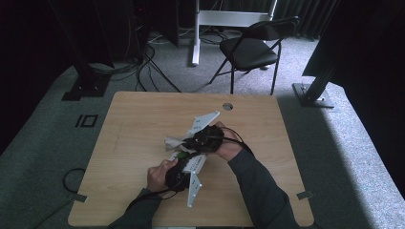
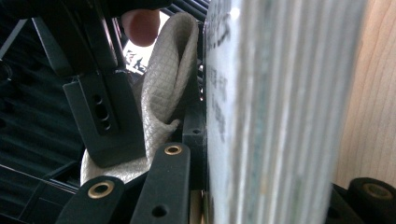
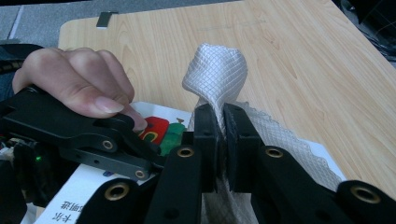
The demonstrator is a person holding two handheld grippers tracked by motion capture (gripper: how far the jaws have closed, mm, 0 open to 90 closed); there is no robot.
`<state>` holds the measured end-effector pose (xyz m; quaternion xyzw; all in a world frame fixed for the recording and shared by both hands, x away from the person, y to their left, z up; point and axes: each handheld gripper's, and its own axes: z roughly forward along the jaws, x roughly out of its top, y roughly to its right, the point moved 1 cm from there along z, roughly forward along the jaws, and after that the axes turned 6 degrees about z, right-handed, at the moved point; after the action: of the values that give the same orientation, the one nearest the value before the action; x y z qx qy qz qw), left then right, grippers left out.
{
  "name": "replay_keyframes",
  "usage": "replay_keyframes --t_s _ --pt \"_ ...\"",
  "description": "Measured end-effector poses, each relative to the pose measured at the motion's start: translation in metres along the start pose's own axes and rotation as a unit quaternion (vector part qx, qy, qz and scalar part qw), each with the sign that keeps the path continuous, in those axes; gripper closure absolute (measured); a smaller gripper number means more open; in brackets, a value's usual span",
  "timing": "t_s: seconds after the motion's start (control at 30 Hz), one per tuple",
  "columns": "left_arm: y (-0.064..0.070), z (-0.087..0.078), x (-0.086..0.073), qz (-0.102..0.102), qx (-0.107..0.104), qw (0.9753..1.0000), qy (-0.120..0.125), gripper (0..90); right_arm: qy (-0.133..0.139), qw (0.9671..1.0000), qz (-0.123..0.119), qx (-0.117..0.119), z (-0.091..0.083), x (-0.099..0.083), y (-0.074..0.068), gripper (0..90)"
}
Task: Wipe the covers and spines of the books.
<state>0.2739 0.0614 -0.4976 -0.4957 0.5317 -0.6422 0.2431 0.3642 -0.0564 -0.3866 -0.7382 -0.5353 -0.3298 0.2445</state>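
White grid-patterned cloth is pinched by the right gripper; jaws nearly closed, fabric bunched into a knob above them, the rest trailing below. Cloth is sited mid-table, over a white printed booklet lying flat on the light wooden table. The booklet's edge is clamped by the left gripper; jaws stand narrow on the page stack, full contact cannot be confirmed. The two grippers are crowded together.

Risks:
- Cloth slippage is likely if pulled, since only a thin fold is held.
- Booklet could be dragged or pages fanned if the left grip is partial.
- Jaw collision is possible, given the close spacing.
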Motion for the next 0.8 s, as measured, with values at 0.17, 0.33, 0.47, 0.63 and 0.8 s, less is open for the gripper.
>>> replay_keyframes --t_s 0.17,0.33,0.47,0.63,0.8 --pt "0.000 0.000 0.000 0.001 0.001 1.0000 0.001 78.0 -0.006 0.9999 -0.006 0.006 0.002 0.000 -0.002 84.4" --pt "0.000 -0.001 0.000 0.004 0.002 1.0000 0.000 77.9 -0.016 0.9998 0.003 -0.009 0.003 -0.001 0.003 84.5" --pt "0.001 -0.001 0.000 0.004 -0.001 1.0000 -0.001 77.9 -0.025 0.9994 0.006 -0.025 0.003 -0.003 0.007 84.4" --pt "0.002 -0.001 0.000 0.004 -0.001 1.0000 -0.001 77.9 -0.037 0.9974 0.012 -0.060 0.002 -0.007 0.012 84.4" --pt "0.001 -0.001 0.000 0.007 -0.003 1.0000 -0.005 77.9 -0.033 0.9966 0.020 -0.073 -0.001 -0.009 0.016 84.4"
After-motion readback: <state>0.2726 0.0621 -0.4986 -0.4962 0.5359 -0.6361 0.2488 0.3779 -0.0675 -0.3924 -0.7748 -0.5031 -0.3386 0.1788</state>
